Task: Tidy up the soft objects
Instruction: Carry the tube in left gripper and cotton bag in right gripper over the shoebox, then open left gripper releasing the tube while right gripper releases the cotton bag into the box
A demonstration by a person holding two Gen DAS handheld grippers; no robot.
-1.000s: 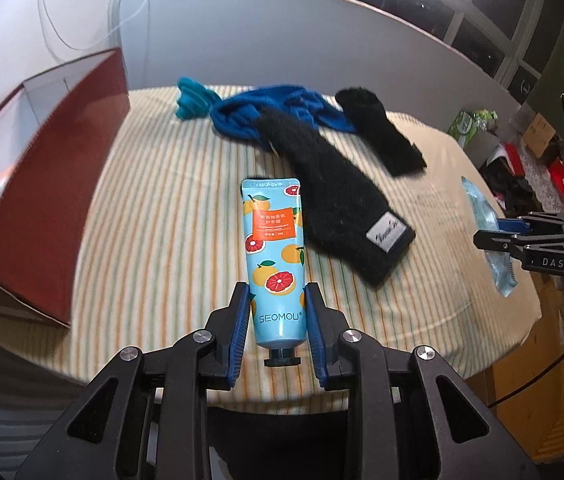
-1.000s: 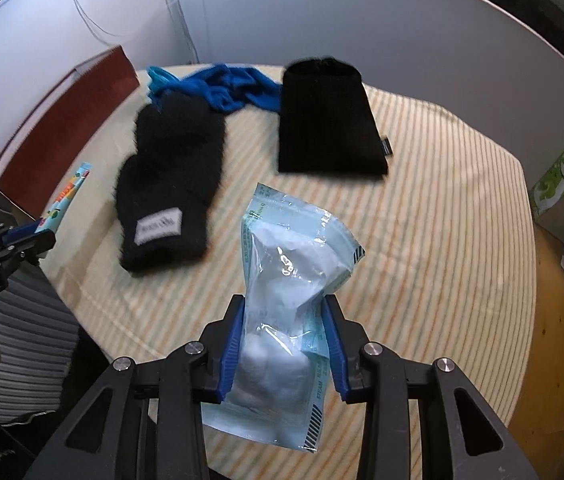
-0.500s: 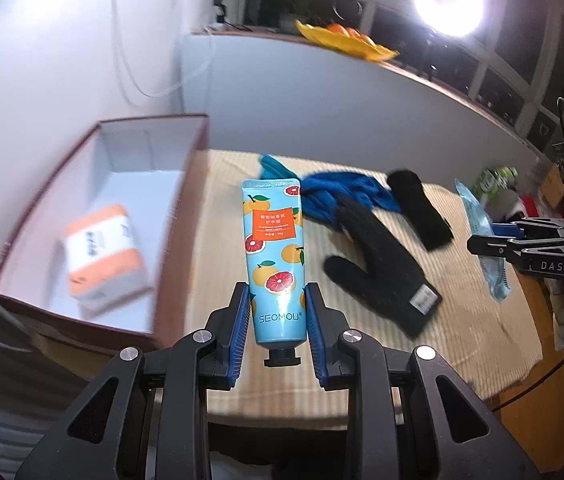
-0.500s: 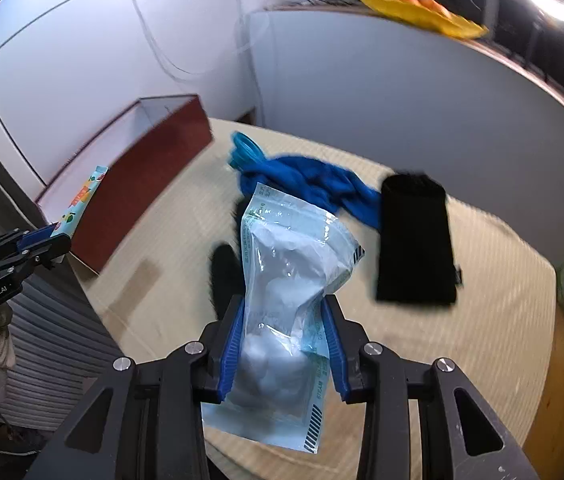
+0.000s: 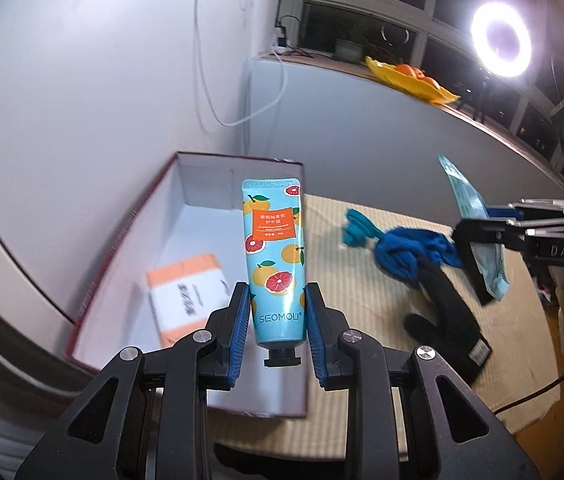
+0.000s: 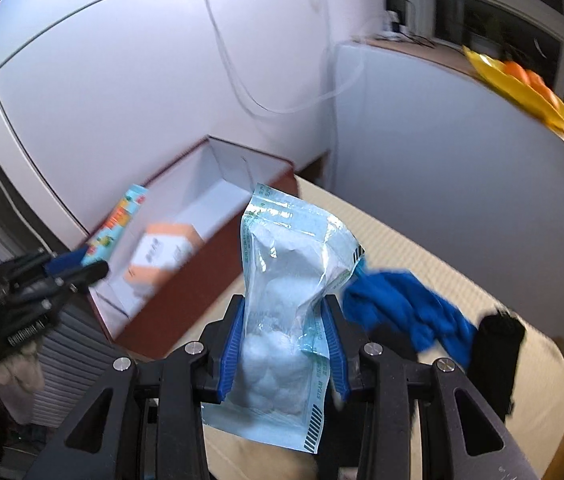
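The hand cream tube stands upright between the blue pads of the left gripper, cap end down, its long axis running straight out along the fingers. The jaws are closed on its lower part. Just beyond and to the left of it lies the open red box, with an orange-and-white packet already on its floor. The left gripper looks the nearer of the two to the box opening.

The bag of cotton balls is pinched by the right gripper, its length also along the fingers. From there the box lies ahead to the left, across the striped tablecloth, so the right hand likely has farther to travel.
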